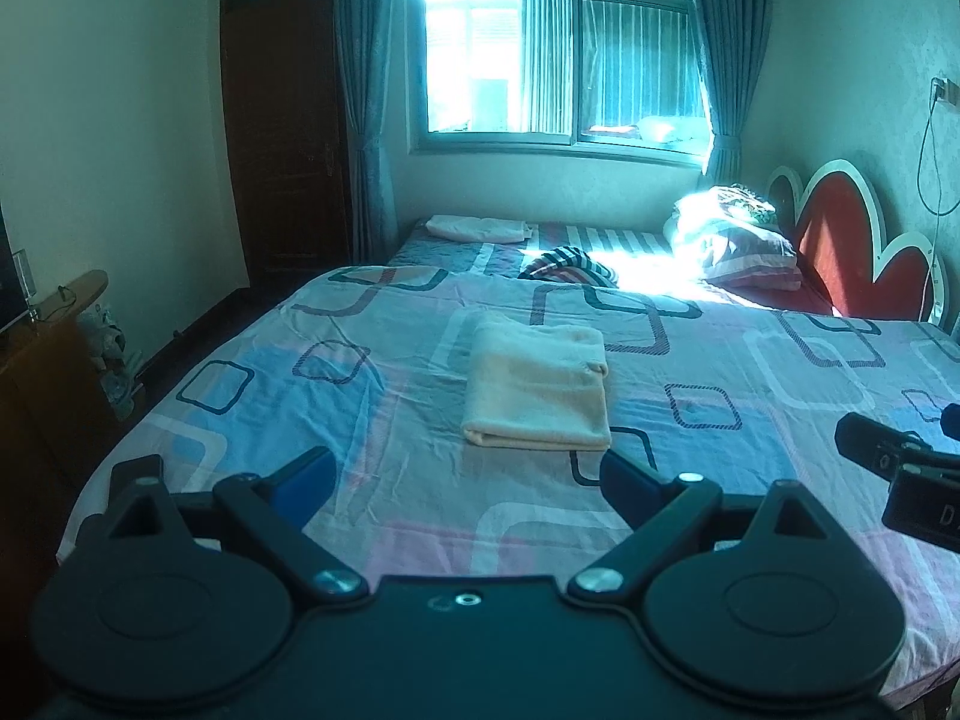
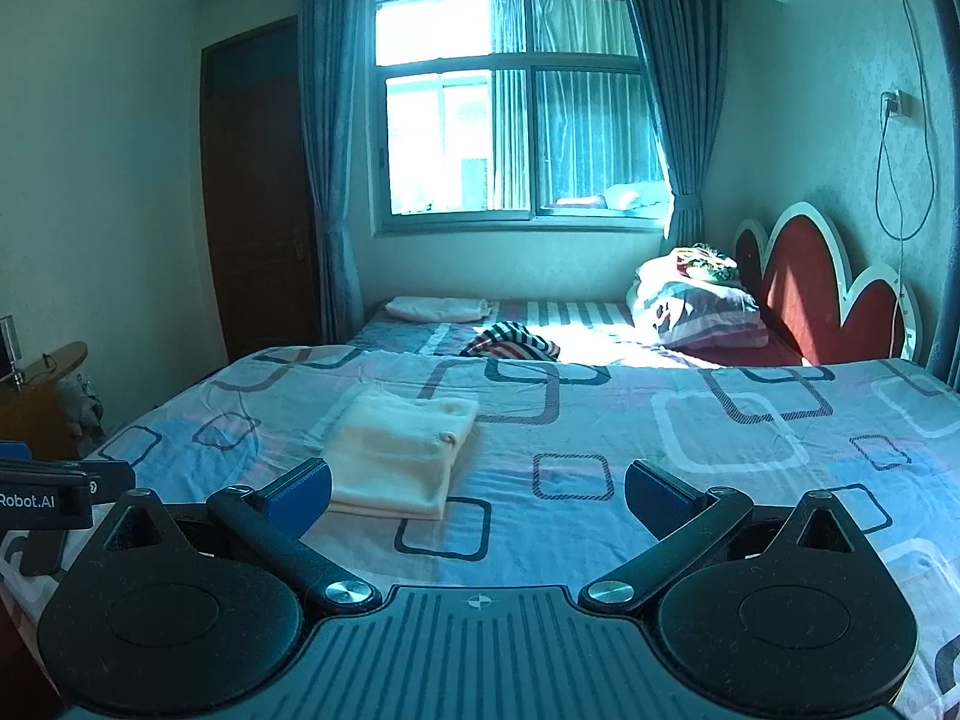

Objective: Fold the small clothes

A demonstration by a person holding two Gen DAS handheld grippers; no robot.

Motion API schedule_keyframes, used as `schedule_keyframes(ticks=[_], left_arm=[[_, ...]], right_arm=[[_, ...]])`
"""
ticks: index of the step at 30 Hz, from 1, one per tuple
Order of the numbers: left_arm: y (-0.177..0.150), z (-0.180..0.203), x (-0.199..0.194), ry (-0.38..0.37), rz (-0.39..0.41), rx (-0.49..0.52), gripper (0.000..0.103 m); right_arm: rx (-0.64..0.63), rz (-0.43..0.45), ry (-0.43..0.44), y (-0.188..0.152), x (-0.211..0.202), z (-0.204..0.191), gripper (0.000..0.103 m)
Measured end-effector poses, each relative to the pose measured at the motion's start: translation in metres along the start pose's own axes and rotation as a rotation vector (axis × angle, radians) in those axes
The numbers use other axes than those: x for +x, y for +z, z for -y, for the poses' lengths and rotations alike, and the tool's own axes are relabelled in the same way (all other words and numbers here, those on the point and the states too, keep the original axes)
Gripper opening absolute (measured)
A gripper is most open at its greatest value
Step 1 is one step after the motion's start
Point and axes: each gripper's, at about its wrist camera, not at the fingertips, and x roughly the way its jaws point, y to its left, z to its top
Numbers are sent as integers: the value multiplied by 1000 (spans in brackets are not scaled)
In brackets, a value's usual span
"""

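Both grippers hover above the near edge of the bed (image 1: 384, 498), empty. Left gripper (image 1: 468, 471): jaws spread wide, nothing between them. Right gripper (image 2: 478, 489): same, jaws wide apart and holding nothing. The cloth (image 1: 537, 387) lies flat on the bedsheet, roughly mid-bed, just beyond the left gripper's blue fingertips (image 1: 306, 474) and ahead-left of the right gripper; in the right wrist view it sits close past the left fingertip, cloth (image 2: 399, 456). It reads as already folded: neat rectangle, stacked layers showing along the near edge, one small puckered corner at the far right. Material looks like cream fleece or terry, soft and thick, slightly fuzzy, so it should hold a fold without springing back but will bunch if pinched off-centre. My guess is the fold on this piece is done or nearly so, which would explain both grippers standing off with jaws apart rather than pinching an edge. Sheet under it is thin cotton, printed with rounded squares, lightly wrinkled, so it could drag along with the cloth. Further back: a striped garment (image 1: 567, 264) crumpled in the sun patch, likely another candidate; a pale folded item (image 1: 477, 228) at the far edge; pillows (image 1: 732, 240) against the red scalloped headboard (image 1: 840, 240).
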Motion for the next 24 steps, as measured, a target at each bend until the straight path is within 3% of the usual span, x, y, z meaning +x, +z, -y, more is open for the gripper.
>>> schedule_keyframes(ticks=[24], left_arm=[[2, 9, 6, -3, -7, 14, 94]], right_arm=[[5, -12, 6, 1, 5, 3, 103]])
